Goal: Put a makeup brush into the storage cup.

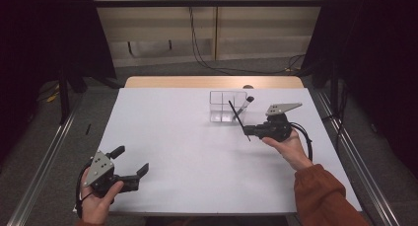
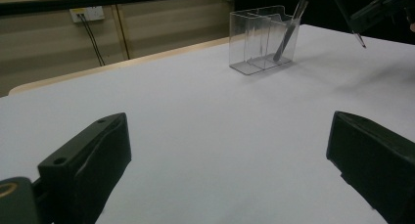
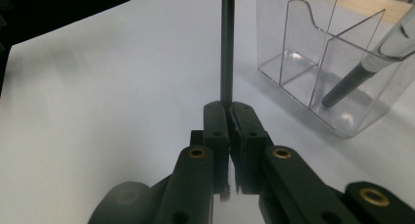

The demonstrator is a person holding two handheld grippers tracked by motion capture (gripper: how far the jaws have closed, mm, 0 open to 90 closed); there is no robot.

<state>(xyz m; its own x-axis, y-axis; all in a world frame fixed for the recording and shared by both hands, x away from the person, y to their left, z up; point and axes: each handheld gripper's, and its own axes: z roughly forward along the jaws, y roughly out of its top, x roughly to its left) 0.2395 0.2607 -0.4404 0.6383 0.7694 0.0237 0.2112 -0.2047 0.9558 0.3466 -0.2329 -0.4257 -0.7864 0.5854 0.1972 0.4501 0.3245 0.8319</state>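
The right gripper (image 1: pixel 250 131) is closed on a thin black pen (image 3: pixel 227 48), which is pinched near one end between the jaws and stands out beyond them, its long part slanting up toward the clear divided organiser (image 1: pixel 227 107). The organiser stands just ahead of this gripper on the white worktop (image 1: pixel 197 152), and a second pen with a clear barrel (image 3: pixel 364 72) already leans in one of its compartments.

The step in hand is judged to be placing the held pen into the organiser. It would be done well if the pen is turned upright, its lower tip is brought over an open compartment clear of the dividers, and release is delayed until the tip is inside.

The left gripper (image 1: pixel 132 166) is held open and empty, well apart from the organiser.
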